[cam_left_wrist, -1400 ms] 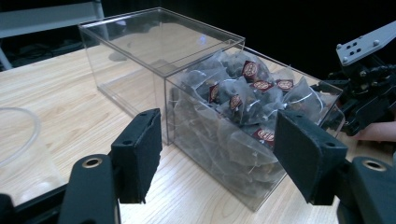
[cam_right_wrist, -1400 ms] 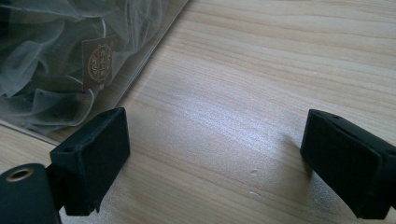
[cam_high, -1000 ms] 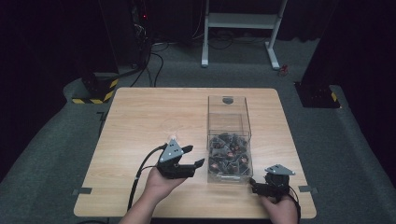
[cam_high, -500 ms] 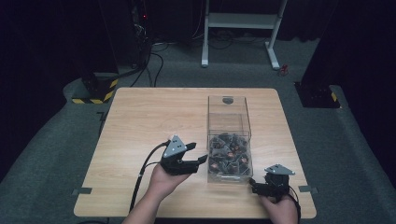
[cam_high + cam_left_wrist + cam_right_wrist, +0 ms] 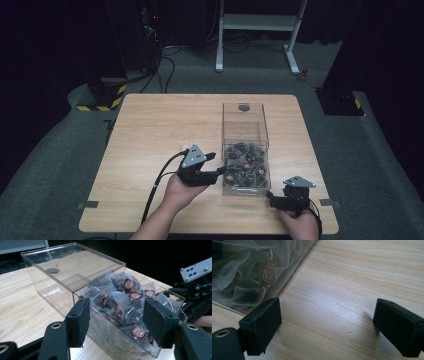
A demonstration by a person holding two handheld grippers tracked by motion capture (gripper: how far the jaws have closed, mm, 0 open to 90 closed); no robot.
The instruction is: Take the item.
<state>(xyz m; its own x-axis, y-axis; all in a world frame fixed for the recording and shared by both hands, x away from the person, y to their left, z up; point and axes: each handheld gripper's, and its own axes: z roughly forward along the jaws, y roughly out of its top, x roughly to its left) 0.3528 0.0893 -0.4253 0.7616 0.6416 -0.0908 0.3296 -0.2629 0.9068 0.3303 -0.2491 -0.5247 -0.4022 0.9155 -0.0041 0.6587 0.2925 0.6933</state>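
Observation:
A clear plastic box [image 5: 245, 125] stands right of the table's middle, its near half heaped with tea bags [image 5: 245, 162]. My left gripper [image 5: 216, 164] points at the box's left wall. In the left gripper view its jaws [image 5: 116, 322] stand apart in front of the box [image 5: 75, 267] and the tea bags [image 5: 125, 300]; they have just been closing, and the pads press on nothing. My right gripper [image 5: 271, 200] rests near the box's front right corner, open [image 5: 327, 322] over bare wood, with the box [image 5: 237, 277] at upper left.
The wooden table [image 5: 160, 125] has bare room on its left half and behind the box. The box's far half holds no bags. The right hand's gripper [image 5: 195, 290] shows beyond the box in the left gripper view. The table's front edge lies just behind both hands.
My left gripper has edged slightly toward the box's left wall. The right gripper has not moved.

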